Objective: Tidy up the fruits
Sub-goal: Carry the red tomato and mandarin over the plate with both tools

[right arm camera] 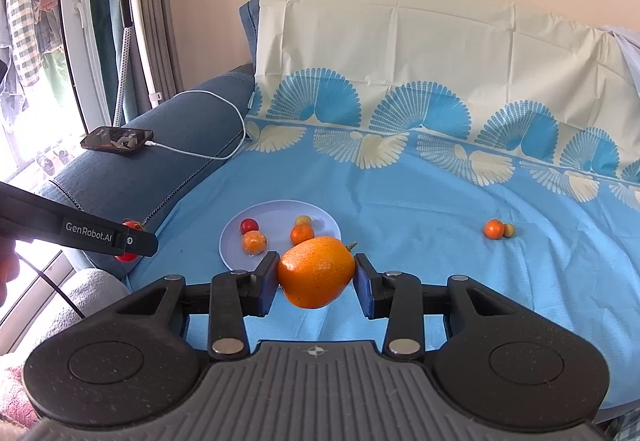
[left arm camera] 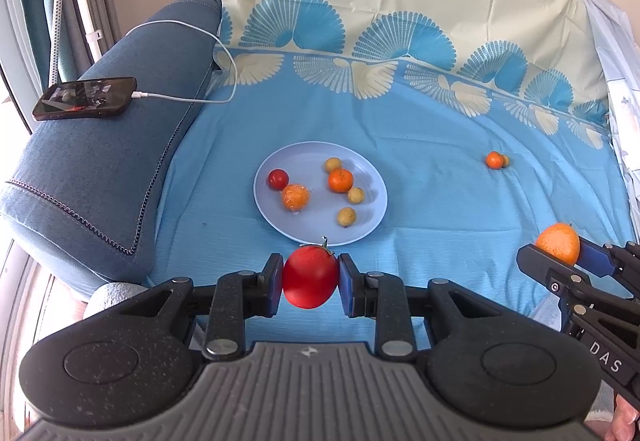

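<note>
My left gripper is shut on a red tomato, held just in front of the near rim of a pale blue plate. On the plate lie a small red tomato, two small oranges and three yellowish round fruits. My right gripper is shut on a large orange, above the cloth near the plate. That gripper with the orange shows at the right edge of the left wrist view. A small orange and a yellowish fruit lie together on the cloth, far right.
A blue patterned cloth covers the sofa seat and backrest. A phone on a white charging cable rests on the blue armrest at left. A garment steamer stand and curtains are beyond the armrest.
</note>
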A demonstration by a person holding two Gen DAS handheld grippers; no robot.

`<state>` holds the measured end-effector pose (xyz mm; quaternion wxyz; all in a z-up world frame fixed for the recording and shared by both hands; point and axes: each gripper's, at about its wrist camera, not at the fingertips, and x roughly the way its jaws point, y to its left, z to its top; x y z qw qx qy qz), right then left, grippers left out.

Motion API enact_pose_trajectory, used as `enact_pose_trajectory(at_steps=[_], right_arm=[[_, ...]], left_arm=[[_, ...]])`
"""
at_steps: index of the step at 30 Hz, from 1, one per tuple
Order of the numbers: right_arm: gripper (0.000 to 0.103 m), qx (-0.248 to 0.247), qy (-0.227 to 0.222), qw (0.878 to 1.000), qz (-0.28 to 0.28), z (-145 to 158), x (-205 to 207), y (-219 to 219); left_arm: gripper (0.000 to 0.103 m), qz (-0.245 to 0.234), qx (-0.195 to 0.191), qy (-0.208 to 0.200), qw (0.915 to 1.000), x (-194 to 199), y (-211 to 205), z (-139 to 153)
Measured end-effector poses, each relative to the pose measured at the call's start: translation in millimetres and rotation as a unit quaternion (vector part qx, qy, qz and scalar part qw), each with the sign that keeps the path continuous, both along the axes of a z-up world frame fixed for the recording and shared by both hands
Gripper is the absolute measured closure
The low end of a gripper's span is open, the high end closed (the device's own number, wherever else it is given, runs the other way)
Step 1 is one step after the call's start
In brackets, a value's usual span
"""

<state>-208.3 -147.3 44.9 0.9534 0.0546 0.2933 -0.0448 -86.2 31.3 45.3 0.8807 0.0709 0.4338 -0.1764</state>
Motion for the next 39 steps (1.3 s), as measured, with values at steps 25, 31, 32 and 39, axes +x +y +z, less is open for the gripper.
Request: enact_pose_trajectory(at_steps=[25, 31, 32, 39], right_arm=[[0.062, 0.007, 0.038, 0.999, 0.004, -20, 60, -10], [0.062, 0.008, 0.046, 0.999, 0.013, -31, 93, -10], [0.062, 0.007, 0.047, 0.999, 0.015, -33, 99, -10], [0.062, 0.001, 0.052, 0.998, 0.033, -51, 142, -7]], left_arm=[[0.071, 0.034, 0.011, 0.031, 0.9989, 72, -4, -21], [0.071, 0.047, 0.018, 0.034, 0.9982, 104, -7, -31], [0.071, 0.049, 0.019, 0.034, 0.9981, 109, -8, -32], [0.071, 0.057, 0.031, 0.035, 0.9973, 149, -22, -50]])
